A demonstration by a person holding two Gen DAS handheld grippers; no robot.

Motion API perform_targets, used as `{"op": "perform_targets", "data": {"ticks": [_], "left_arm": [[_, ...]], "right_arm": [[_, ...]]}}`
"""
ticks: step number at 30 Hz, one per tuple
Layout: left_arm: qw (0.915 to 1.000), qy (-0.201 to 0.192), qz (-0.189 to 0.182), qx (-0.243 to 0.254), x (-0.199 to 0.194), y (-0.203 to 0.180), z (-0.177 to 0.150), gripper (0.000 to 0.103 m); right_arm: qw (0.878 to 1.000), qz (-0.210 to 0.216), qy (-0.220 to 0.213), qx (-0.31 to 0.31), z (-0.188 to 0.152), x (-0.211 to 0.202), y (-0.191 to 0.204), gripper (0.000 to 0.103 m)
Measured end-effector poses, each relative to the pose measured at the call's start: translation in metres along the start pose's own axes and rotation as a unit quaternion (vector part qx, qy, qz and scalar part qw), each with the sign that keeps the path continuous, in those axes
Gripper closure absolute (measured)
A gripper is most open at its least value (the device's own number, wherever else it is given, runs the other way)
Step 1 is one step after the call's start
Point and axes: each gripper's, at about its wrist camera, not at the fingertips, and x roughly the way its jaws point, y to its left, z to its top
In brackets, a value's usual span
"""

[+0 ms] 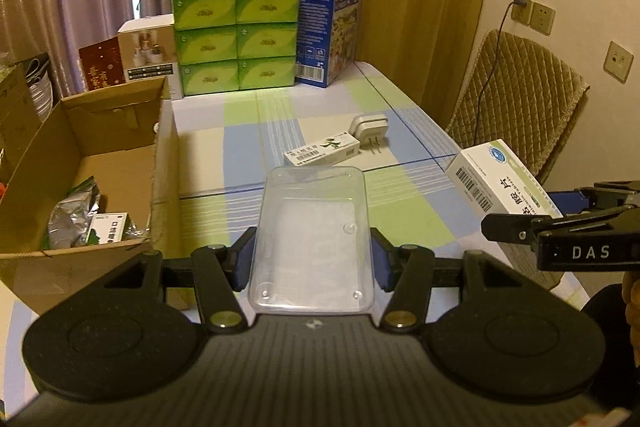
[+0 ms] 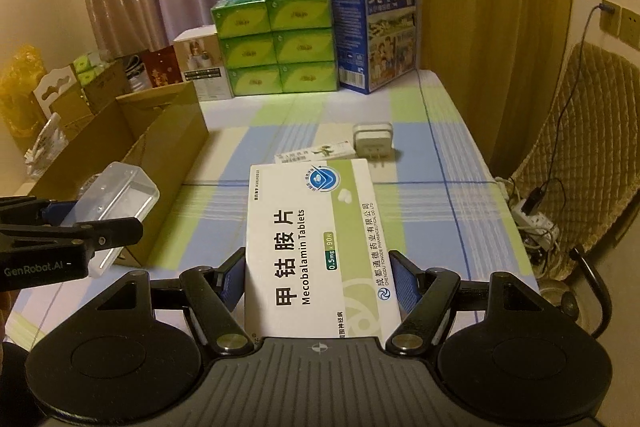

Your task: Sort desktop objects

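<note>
The left tool (image 1: 312, 259) is clamped on a clear plastic tray (image 1: 310, 235), held above the checked tabletop (image 1: 400, 211) beside an open cardboard box (image 1: 80, 163). The right tool (image 2: 318, 281) grips a white Mecobalamin tablet box (image 2: 316, 243) between its blue pads, also off the tabletop. A small green-and-white carton (image 1: 322, 150) and a white plug adapter (image 1: 370, 131) lie farther back, touching.

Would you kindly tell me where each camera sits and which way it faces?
Left wrist: on the left claw, looking down the table; it grips a clear plastic tray; right claw shows.
Right wrist: on the right claw, gripping a Mecobalamin tablet box; left claw shows.
Shared: white charger, green tissue packs.
</note>
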Motion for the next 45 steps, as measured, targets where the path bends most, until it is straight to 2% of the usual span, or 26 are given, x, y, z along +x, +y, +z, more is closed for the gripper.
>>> {"op": "perform_targets", "data": {"ticks": [14, 25, 37, 45], "left_arm": [[0.9997, -0.005, 0.023, -0.012, -0.013, 0.032, 0.004, 0.052], [0.9985, -0.007, 0.052, -0.018, -0.030, 0.071, 0.007, 0.052], [0.9944, -0.006, 0.100, -0.032, -0.049, 0.135, 0.009, 0.052], [0.9906, 0.001, 0.131, -0.039, -0.044, 0.182, 0.015, 0.052]], "right_arm": [[0.999, 0.027, -0.003, -0.035, 0.017, 0.014, 0.046, 0.034], [0.996, 0.053, -0.001, -0.070, 0.029, 0.029, 0.089, 0.034], [0.990, 0.098, 0.004, -0.097, 0.046, 0.054, 0.151, 0.034], [0.987, 0.131, 0.011, -0.095, 0.068, 0.083, 0.189, 0.034]]}}
